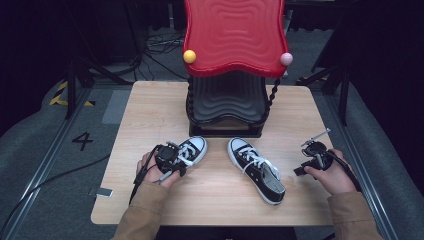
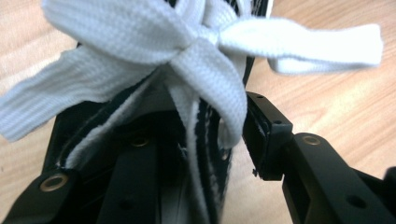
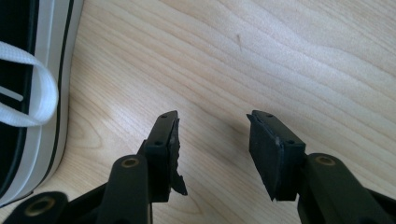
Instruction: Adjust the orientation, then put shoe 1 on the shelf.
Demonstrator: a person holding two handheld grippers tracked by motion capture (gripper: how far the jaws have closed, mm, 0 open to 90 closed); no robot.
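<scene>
Two black canvas sneakers with white toe caps and white laces lie on the wooden table. My left gripper is at the heel end of the left shoe. In the left gripper view its jaws straddle the shoe's side wall under the tied bow, one jaw inside the dark opening and the other pad against the outside. How hard they press is hidden. The right shoe lies toe away from me. To its right my right gripper hangs open over bare wood, with that shoe's sole edge at its left.
A tiered stand with a red wavy top and a black wavy shelf stands at the table's back middle, with a yellow ball and a pink ball at its corners. A small flat device lies on the floor at the left.
</scene>
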